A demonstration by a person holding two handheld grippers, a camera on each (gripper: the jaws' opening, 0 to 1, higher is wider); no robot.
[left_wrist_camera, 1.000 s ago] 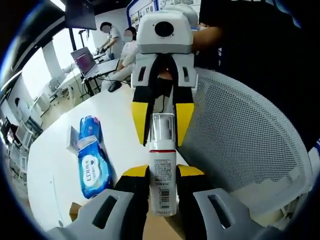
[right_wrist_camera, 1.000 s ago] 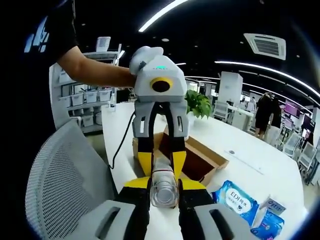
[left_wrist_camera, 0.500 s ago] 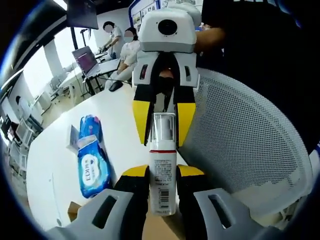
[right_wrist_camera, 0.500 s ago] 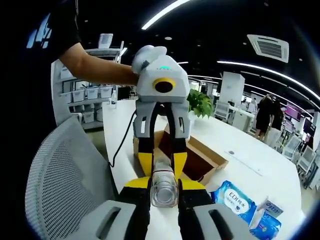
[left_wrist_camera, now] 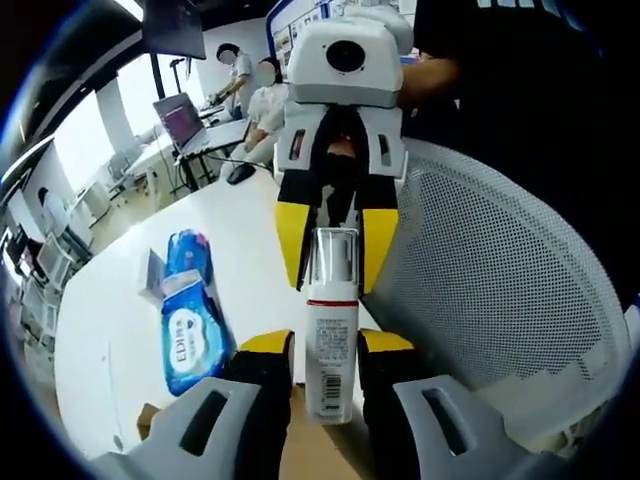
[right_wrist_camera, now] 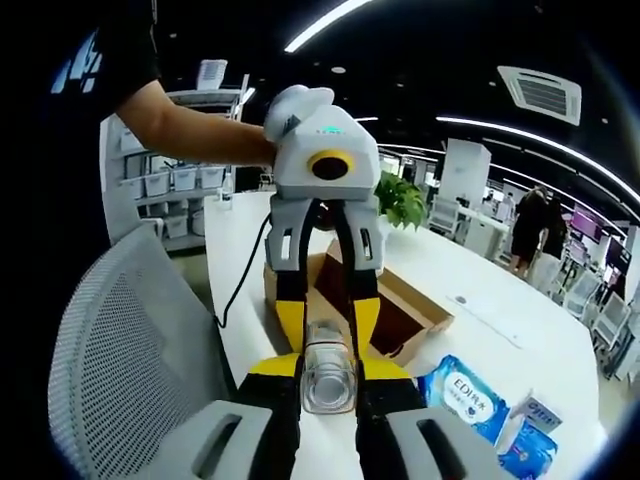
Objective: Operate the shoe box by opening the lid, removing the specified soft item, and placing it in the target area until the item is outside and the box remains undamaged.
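Both grippers, left [left_wrist_camera: 325, 345] and right [right_wrist_camera: 328, 362], are clamping one bottle [left_wrist_camera: 329, 335] end to end at frame centre above the open box [right_wrist_camera: 385, 312], so placing it on the table [left_wrist_camera: 120, 290] is remaining.

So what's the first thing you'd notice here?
A white bottle with a clear cap, held in the air between two grippers, one at each end. The left gripper grips its labelled body, the right gripper its cap end. Behind them, an open cardboard box sits on the white table beside blue packs.
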